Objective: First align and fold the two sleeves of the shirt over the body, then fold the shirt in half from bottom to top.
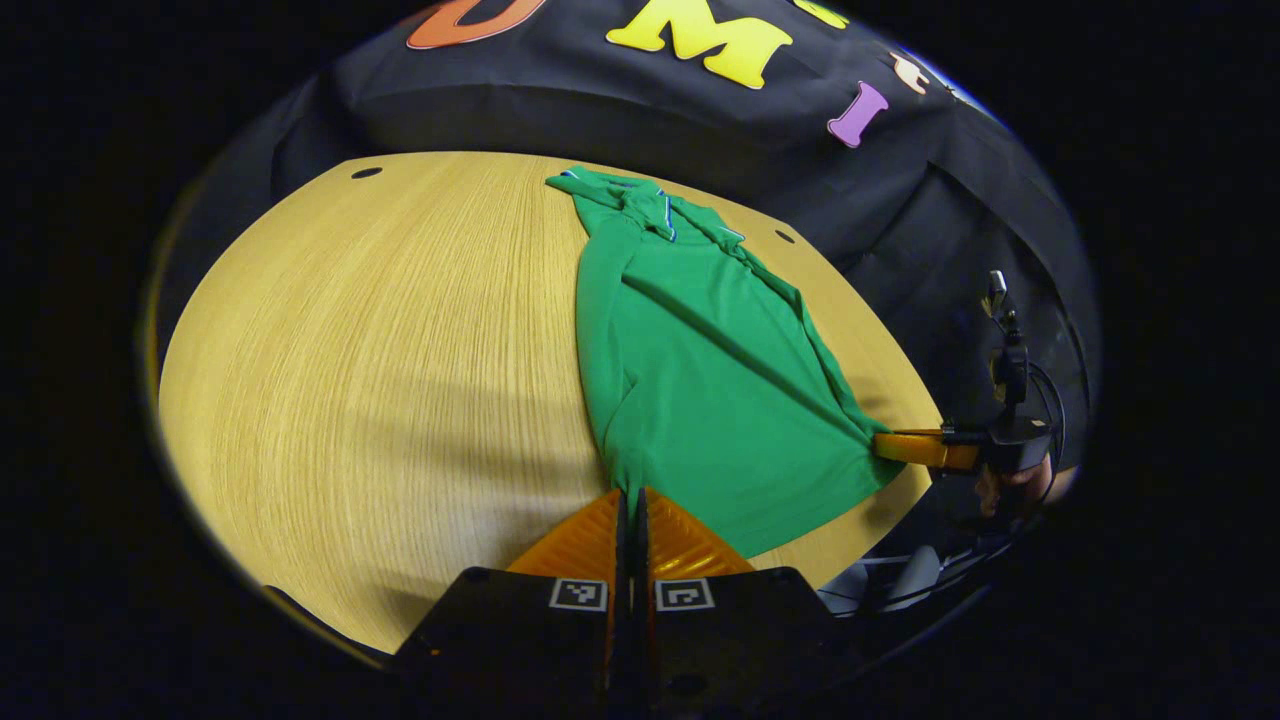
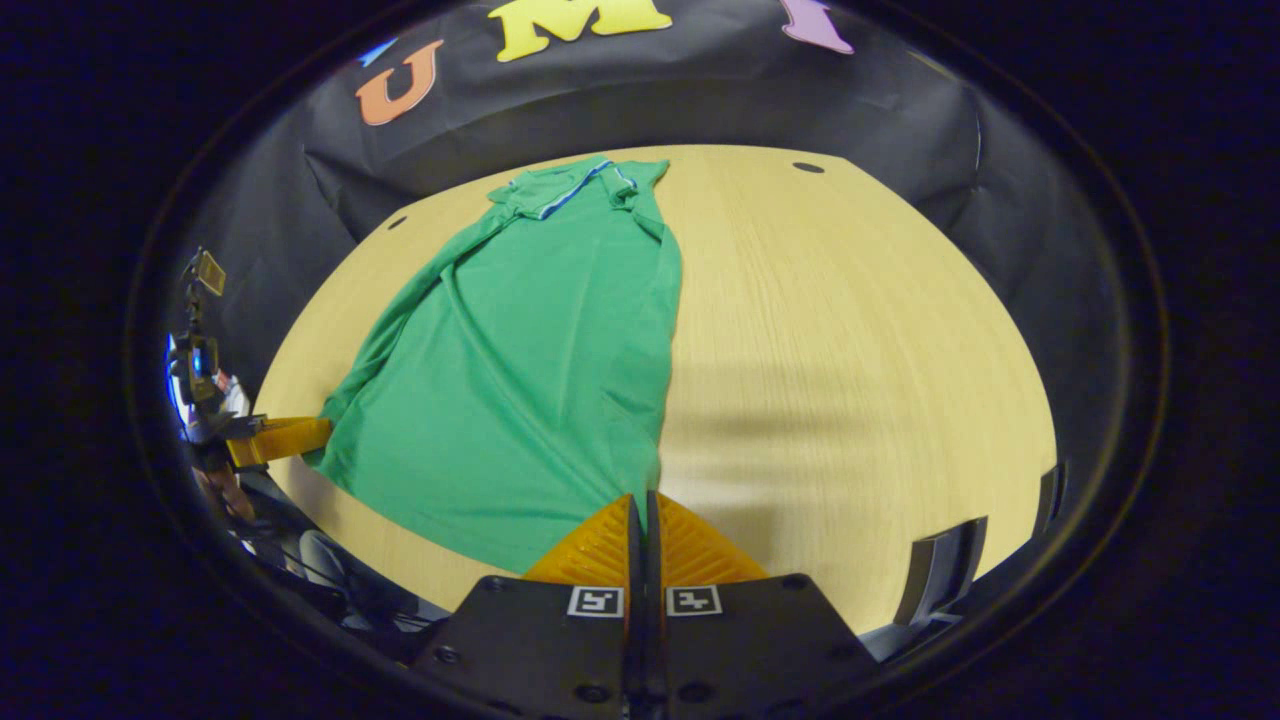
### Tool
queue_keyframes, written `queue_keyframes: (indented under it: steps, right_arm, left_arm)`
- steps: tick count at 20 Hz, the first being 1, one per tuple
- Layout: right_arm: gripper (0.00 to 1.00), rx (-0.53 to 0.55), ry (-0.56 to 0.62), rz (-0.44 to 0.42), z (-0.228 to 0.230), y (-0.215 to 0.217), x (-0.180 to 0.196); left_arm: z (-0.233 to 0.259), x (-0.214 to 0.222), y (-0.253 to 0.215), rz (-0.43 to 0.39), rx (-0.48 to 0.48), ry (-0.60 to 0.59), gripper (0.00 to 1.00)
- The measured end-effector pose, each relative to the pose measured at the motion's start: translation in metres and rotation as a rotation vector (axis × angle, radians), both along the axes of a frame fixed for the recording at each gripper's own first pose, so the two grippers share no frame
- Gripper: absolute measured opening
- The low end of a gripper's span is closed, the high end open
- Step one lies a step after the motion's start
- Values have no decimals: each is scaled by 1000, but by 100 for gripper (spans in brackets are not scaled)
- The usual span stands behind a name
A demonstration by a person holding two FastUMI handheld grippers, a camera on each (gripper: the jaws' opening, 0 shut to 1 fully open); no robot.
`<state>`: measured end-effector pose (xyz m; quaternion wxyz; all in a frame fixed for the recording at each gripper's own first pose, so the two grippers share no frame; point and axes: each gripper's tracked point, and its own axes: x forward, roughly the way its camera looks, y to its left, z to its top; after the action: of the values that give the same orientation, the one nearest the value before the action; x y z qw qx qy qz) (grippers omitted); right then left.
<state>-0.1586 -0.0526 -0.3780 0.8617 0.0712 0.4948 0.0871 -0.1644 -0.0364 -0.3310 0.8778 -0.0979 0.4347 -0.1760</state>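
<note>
Both my tongs, left gripper (image 1: pixel 634 497) and right gripper (image 2: pixel 646 500), pinch the green shirt (image 1: pixel 700 370) hem; if one pulls harder, it slips crooked

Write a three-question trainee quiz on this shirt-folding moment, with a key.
1. True or false: the green shirt lies with its collar toward the booth wall, away from both grippers.
2. Multiple choice: what is the left gripper doing? A) hovering open above bare table B) shut on the shirt's bottom hem C) holding the collar
3. Fill in: the right gripper is clamped at the other corner of the shirt's ____ edge.

Key: 1 true; 2 B; 3 bottom. Both sleeves look already folded over the body, and the wooden table lies bare beside the shirt.
</note>
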Motion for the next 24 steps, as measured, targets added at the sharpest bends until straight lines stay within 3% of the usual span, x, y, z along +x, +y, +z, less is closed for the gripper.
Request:
queue_keyframes:
  steps: [6,14,19,24]
  right_arm:
    - [1,212,11,-114,48,-2,20]
    - [1,339,-129,-76,147,-14,80]
    - [1,354,-209,-44,205,-18,146]
    - [1,313,-269,-41,254,-15,231]
  left_arm:
    - [49,20,-6,56,-80,-63,4]
    - [126,63,-1,152,-98,-176,4]
    - [173,117,4,188,-97,-239,4]
    - [211,198,7,154,-99,-275,3]
